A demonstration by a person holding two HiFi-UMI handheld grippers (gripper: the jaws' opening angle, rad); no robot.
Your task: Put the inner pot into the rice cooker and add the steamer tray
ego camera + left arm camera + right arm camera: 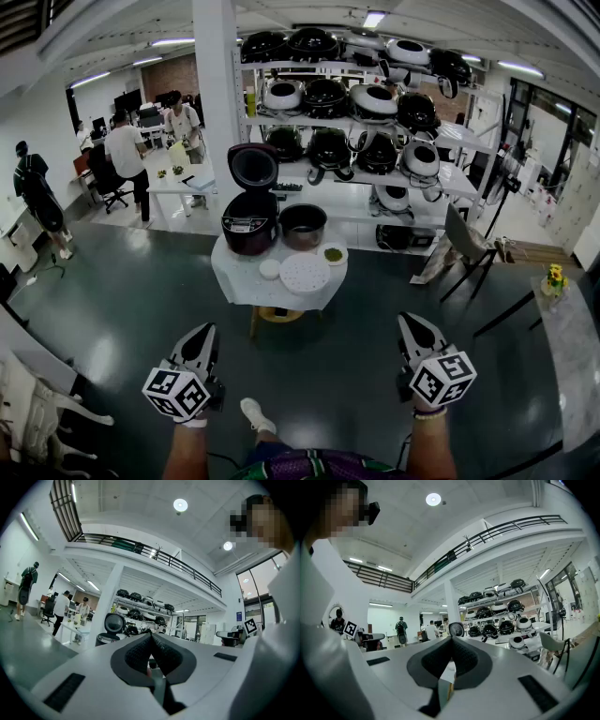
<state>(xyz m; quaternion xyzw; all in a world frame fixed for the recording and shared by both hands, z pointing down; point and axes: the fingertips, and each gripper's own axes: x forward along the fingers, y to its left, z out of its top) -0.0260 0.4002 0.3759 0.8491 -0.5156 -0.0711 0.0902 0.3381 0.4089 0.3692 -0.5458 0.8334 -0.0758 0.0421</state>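
Ahead, inner pot (303, 226) beside rice cooker (248, 223)

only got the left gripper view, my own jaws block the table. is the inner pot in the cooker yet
Observer: No. In the head view the inner pot stands on the table, just to the right of the rice cooker, not inside it.
Operator: ok and where's the steamer tray, cant see it at all
Observer: The steamer tray lies flat near the table's front edge, in front of the inner pot.
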